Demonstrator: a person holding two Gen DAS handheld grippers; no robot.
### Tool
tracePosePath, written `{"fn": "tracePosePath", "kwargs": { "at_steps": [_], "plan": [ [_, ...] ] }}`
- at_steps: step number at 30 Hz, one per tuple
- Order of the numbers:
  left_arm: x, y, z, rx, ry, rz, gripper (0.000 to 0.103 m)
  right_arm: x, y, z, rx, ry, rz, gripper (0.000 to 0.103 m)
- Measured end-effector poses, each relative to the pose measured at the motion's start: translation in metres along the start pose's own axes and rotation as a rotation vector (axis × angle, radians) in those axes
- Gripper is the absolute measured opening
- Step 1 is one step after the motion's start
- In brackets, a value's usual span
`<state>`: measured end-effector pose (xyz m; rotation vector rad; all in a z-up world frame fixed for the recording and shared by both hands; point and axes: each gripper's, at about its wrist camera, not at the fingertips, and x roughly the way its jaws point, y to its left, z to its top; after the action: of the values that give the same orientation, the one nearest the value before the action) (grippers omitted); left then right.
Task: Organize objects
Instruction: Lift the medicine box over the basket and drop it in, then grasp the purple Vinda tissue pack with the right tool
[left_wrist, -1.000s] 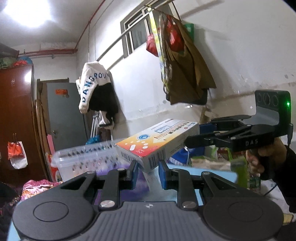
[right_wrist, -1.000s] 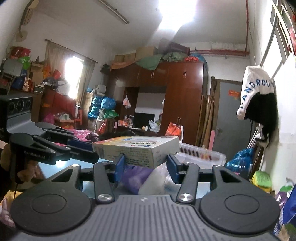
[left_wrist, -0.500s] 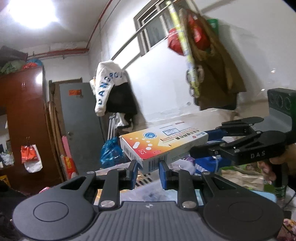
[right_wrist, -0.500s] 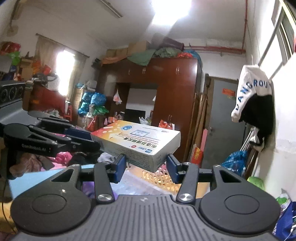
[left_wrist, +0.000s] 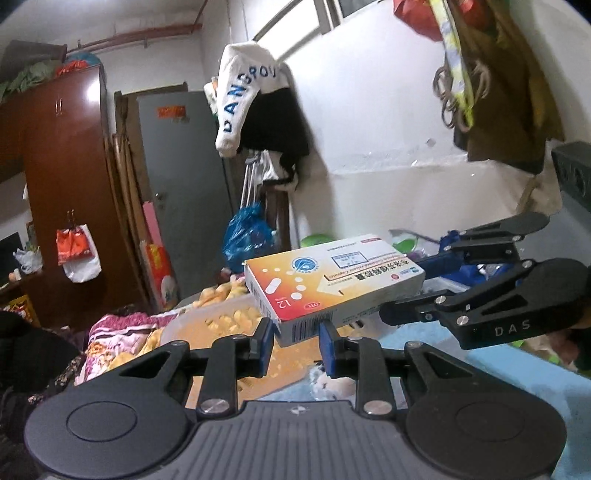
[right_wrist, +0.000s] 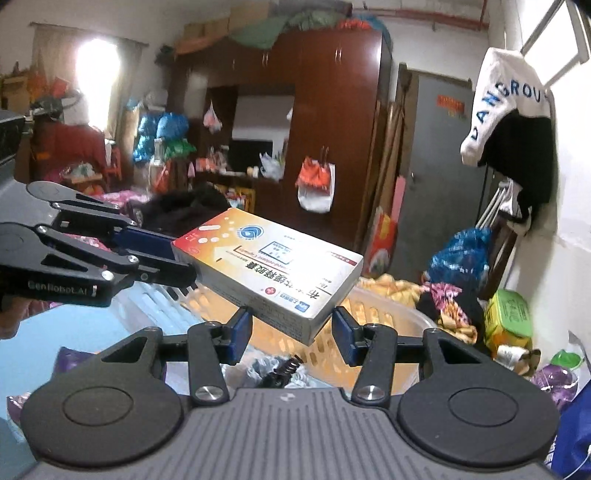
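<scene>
A white and orange medicine box (left_wrist: 332, 280) hangs in the air, held by both grippers at opposite ends. My left gripper (left_wrist: 295, 345) has its blue pads on the box's near short end, and its jaws are opening slightly. In the right wrist view the left gripper (right_wrist: 166, 258) comes in from the left and clamps the box (right_wrist: 266, 258) from above and below. My right gripper (right_wrist: 291, 334) is shut on the other end. In the left wrist view the right gripper (left_wrist: 413, 288) reaches in from the right.
A translucent plastic bin (left_wrist: 221, 321) of yellow pieces sits just below the box, also seen as the bin (right_wrist: 388, 314). A light blue tabletop (left_wrist: 498, 376) lies underneath. Clothes on a wall rail (left_wrist: 255, 96), a brown wardrobe (right_wrist: 332, 110) and floor clutter surround the spot.
Both grippers have swung sideways together with the box held between them. The bin of coloured items has left view, and the bin of yellow pieces now lies under the box.
</scene>
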<state>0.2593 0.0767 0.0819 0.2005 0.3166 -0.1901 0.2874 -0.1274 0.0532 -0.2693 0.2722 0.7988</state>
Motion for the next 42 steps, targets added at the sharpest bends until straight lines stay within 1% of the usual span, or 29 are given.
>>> {"fn": "tracePosePath", "kwargs": {
  "at_steps": [7, 12, 13, 14, 16, 17, 18, 19, 20, 22, 23, 25, 26, 27, 28, 30, 31, 33, 36, 40, 42],
  "plan": [
    [0.000, 0.004, 0.000, -0.011, 0.015, -0.006, 0.031, 0.005, -0.006, 0.004, 0.006, 0.036, 0.010, 0.052],
    [0.008, 0.003, -0.001, -0.001, 0.037, 0.009, 0.032, 0.014, -0.010, 0.010, 0.004, 0.064, 0.009, 0.053],
    [0.011, 0.004, -0.002, -0.003, 0.046, 0.010, 0.033, 0.015, -0.010, 0.010, -0.002, 0.072, 0.002, 0.058],
    [0.012, 0.005, -0.003, -0.005, 0.050, 0.014, 0.037, 0.015, -0.010, 0.011, -0.010, 0.074, -0.023, 0.063],
    [0.007, 0.007, -0.006, -0.012, 0.027, 0.052, 0.049, 0.005, -0.011, 0.010, -0.003, 0.033, -0.073, 0.086],
    [0.001, 0.007, -0.007, -0.013, 0.004, 0.066, 0.060, -0.006, -0.015, 0.009, 0.028, -0.001, -0.076, 0.090],
    [-0.008, 0.007, -0.010, -0.012, -0.025, 0.077, 0.070, -0.017, -0.018, 0.007, 0.063, -0.031, -0.067, 0.097],
    [-0.020, 0.007, -0.013, -0.013, -0.059, 0.086, 0.073, -0.031, -0.022, 0.003, 0.107, -0.068, -0.056, 0.103],
    [-0.032, 0.006, -0.016, -0.019, -0.088, 0.088, 0.078, -0.045, -0.024, -0.002, 0.148, -0.097, -0.041, 0.103],
    [-0.065, 0.004, -0.029, -0.041, -0.143, 0.052, 0.080, -0.071, -0.025, -0.015, 0.220, -0.108, 0.003, 0.103],
    [-0.082, 0.001, -0.036, -0.050, -0.163, 0.036, 0.081, -0.081, -0.024, -0.023, 0.237, -0.099, 0.015, 0.103],
    [-0.113, -0.005, -0.055, -0.073, -0.197, 0.045, 0.082, -0.101, -0.013, -0.047, 0.239, -0.088, 0.014, 0.103],
    [-0.127, -0.008, -0.066, -0.092, -0.215, 0.049, 0.086, -0.106, -0.006, -0.059, 0.233, -0.085, 0.004, 0.103],
    [-0.142, -0.011, -0.081, -0.119, -0.228, 0.045, 0.089, -0.111, 0.001, -0.070, 0.229, -0.082, -0.003, 0.103],
    [-0.150, -0.014, -0.090, -0.138, -0.226, 0.043, 0.089, -0.118, 0.010, -0.085, 0.230, -0.080, -0.004, 0.103],
    [-0.164, -0.019, -0.114, -0.178, -0.218, 0.034, 0.089, -0.121, 0.020, -0.100, 0.258, -0.095, 0.018, 0.103],
    [-0.166, -0.020, -0.123, -0.194, -0.203, 0.027, 0.089, -0.121, 0.021, -0.103, 0.284, -0.100, 0.032, 0.103],
    [-0.160, -0.021, -0.130, -0.203, -0.168, 0.006, 0.089, -0.119, 0.027, -0.106, 0.314, -0.101, 0.068, 0.103],
    [-0.139, -0.018, -0.127, -0.197, -0.119, 0.003, 0.089, -0.110, 0.032, -0.098, 0.318, -0.102, 0.107, 0.103],
    [-0.116, -0.009, -0.130, -0.237, -0.068, -0.070, 0.089, -0.101, 0.041, -0.093, 0.309, -0.102, 0.126, 0.103],
    [-0.107, -0.005, -0.130, -0.247, -0.045, -0.097, 0.089, -0.092, 0.038, -0.088, 0.333, -0.085, 0.148, 0.099]
  ]
}}
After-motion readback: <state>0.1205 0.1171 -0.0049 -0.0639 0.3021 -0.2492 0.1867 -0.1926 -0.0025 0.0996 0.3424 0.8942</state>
